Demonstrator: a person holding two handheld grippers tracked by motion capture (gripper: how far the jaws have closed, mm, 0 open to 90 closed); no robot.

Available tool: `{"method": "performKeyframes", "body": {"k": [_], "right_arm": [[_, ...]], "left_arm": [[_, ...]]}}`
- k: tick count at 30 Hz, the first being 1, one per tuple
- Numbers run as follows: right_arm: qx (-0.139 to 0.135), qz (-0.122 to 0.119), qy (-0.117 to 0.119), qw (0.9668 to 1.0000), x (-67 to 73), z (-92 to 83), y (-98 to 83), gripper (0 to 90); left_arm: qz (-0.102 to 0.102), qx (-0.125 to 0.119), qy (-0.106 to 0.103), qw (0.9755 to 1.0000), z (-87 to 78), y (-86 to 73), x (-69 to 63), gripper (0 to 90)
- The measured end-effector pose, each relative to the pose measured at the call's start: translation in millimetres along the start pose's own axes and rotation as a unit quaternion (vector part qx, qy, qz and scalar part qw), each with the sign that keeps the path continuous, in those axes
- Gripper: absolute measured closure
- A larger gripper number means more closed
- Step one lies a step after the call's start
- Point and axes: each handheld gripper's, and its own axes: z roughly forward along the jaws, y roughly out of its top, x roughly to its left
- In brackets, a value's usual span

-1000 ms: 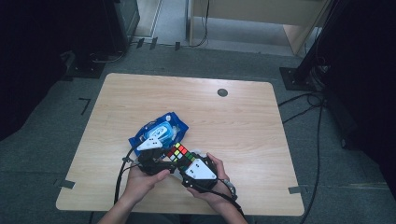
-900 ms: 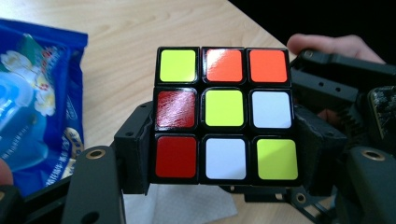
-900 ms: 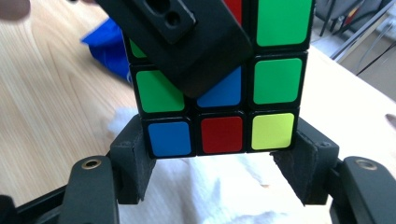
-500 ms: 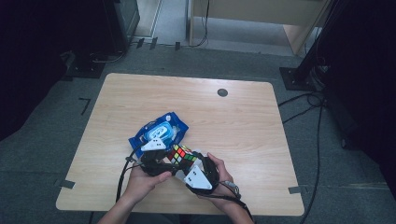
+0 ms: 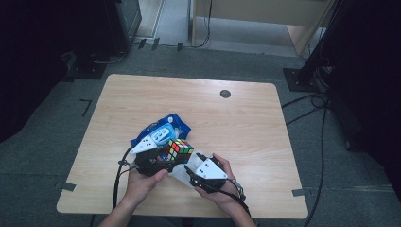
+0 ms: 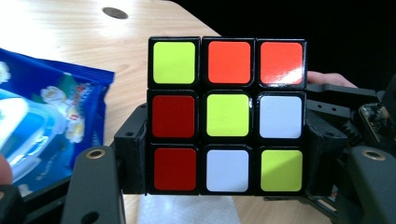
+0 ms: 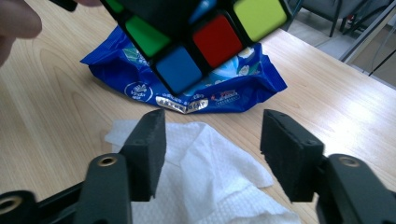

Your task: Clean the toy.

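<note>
The cube is clamped between the left gripper's jaws, above a wipe. The right gripper's jaws have just been closing; they are held apart, with nothing between them, near the blue pack.

We see a pale wooden bench with a round dark grommet standing on grey carpeted floor, black cables trailing alongside it.

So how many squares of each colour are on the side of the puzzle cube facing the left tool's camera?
Puzzle cube, facing side:
Yellow-green: 3
Orange-red: 2
Dark red: 2
White: 2
Total: 9 squares
</note>
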Motion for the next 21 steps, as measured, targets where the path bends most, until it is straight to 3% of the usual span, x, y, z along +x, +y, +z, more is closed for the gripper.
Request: {"method": "performKeyframes", "body": {"k": [6, 8, 13, 15, 21], "right_arm": [[0.003, -0.005, -0.005, 1.0000, -2.0, 0.3, -0.5, 45.2], [0.000, -0.018, -0.005, 0.9998, -1.4, -0.8, -0.4, 48.0], [-0.012, -0.045, 0.010, 0.9988, 3.7, -3.8, 1.2, 52.0], [-0.006, -0.072, 0.002, 0.9974, 6.3, -3.9, 2.3, 52.1], [-0.009, -0.097, 0.000, 0.9952, 4.8, -6.6, 2.0, 57.3]], "left_arm": [[0.010, 0.010, -0.004, 0.9999, 4.3, -2.9, -3.5, 33.9], [0.012, 0.010, -0.007, 0.9999, 4.4, -3.0, -3.3, 33.9], [0.028, 0.040, -0.007, 0.9988, 9.9, -6.3, -4.0, 34.0], [0.032, 0.043, -0.003, 0.9985, 11.1, -7.6, -4.8, 33.9], [0.025, 0.056, -0.020, 0.9979, 11.9, -8.2, -1.4, 33.8]]}}
